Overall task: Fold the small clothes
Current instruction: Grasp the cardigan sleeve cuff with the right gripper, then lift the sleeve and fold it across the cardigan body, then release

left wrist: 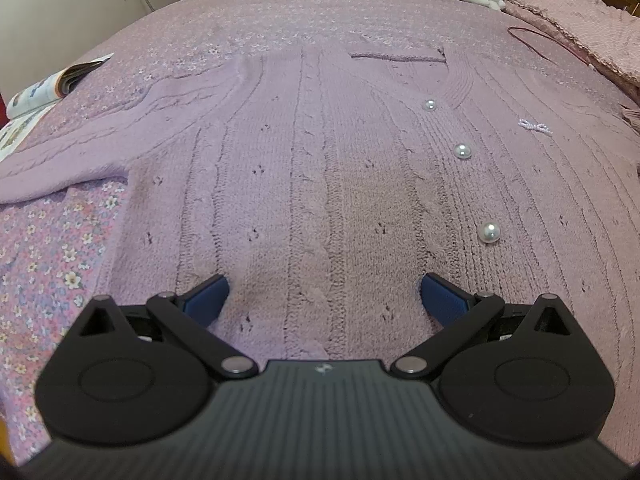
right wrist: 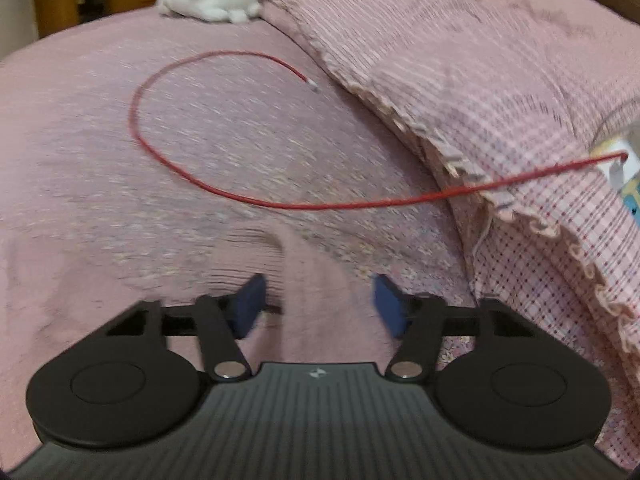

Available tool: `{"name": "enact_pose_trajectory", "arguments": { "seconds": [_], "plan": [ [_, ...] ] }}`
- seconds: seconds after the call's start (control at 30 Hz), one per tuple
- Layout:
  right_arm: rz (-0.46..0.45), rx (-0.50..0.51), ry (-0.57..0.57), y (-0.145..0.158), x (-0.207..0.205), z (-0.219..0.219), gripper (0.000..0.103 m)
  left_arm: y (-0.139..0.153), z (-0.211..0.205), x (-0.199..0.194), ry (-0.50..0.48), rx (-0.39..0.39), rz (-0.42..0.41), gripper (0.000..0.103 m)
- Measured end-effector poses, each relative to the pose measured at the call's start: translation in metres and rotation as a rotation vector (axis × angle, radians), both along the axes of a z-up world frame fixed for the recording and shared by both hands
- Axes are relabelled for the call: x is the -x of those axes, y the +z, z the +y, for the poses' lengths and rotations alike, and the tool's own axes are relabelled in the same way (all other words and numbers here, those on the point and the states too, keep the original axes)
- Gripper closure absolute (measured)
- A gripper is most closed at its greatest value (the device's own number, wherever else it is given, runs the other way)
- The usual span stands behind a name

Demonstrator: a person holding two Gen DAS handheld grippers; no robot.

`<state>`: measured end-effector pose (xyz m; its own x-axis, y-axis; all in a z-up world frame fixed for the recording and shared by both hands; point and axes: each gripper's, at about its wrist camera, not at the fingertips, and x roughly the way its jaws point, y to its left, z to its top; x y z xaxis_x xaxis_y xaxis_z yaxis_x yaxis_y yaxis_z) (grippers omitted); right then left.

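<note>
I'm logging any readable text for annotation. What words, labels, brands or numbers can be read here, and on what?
No text reads legibly.
Magazine at the bed's left edge: printed, too small and distorted.
Small emblem on the left gripper body: a logo, no letters.
Same emblem on the right gripper: blurred.
Colourful printed item at the far right: blurred.

Nothing here reads as words or numbers. My left gripper (left wrist: 324, 300) carries a small pale emblem on the ribbed housing just behind its fingers, and my right gripper (right wrist: 318, 306) has the same kind of mark in the same spot, but neither resolves into letters. The magazine (left wrist: 48, 88) lying open at the bed's edge shows colored print too small to read. A card (right wrist: 628, 176) at the far right of the right wrist view is blurred, with nothing legible.
</note>
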<state>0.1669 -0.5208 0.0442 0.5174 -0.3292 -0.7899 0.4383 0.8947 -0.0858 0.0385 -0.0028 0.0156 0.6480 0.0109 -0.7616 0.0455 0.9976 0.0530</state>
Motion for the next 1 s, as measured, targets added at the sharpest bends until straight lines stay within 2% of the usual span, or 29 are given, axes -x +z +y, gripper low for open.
{"name": "enact_pose_trajectory", "arguments": {
  "seconds": [0.1, 0.17, 0.27, 0.43, 0.53, 0.73, 1.0],
  "plan": [
    [-0.035, -0.031, -0.017, -0.002, 0.008, -0.009, 0.089, 0.0, -0.001, -0.001, -0.001, 0.0, 0.001, 0.0],
    [-0.07, -0.058, -0.042, 0.004, 0.016, -0.012, 0.094, 0.0, -0.001, -0.001, -0.004, 0.001, -0.001, 0.0],
    [-0.141, -0.113, -0.053, 0.023, 0.029, -0.012, 0.096, -0.001, -0.001, -0.001, -0.015, -0.001, -0.007, 0.0],
    [-0.258, -0.14, -0.048, 0.06, 0.045, 0.008, 0.097, -0.001, -0.002, 0.001, -0.024, -0.004, -0.026, 0.0],
    [-0.312, -0.152, -0.028, 0.082, 0.05, 0.029, 0.097, -0.003, -0.002, 0.005, -0.044, -0.011, -0.049, 0.0],
    [-0.386, -0.158, 0.048, 0.12, 0.046, 0.081, 0.097, 0.0, 0.001, 0.004, -0.065, 0.003, -0.041, 0.0],
    [-0.474, -0.274, 0.179, 0.159, 0.031, 0.162, 0.097, 0.019, 0.028, 0.006, -0.037, 0.105, -0.044, 0.0]
  ]
}}
